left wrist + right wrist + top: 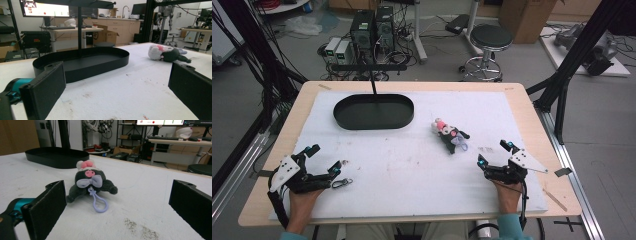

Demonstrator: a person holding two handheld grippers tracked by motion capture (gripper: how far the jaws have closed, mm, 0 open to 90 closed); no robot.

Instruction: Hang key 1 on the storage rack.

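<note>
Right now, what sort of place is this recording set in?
Most likely a robotics lab or workshop: a foam-covered table framed by black metal struts, computer towers with tangled cables on the floor, and workbenches with monitors behind.

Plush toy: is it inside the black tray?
No, the plush toy lies on the white mat, apart from the black tray.

Open white mat between the right gripper [497,154] jaws and the plush toy [91,181] ahead; nothing blocks.
</note>
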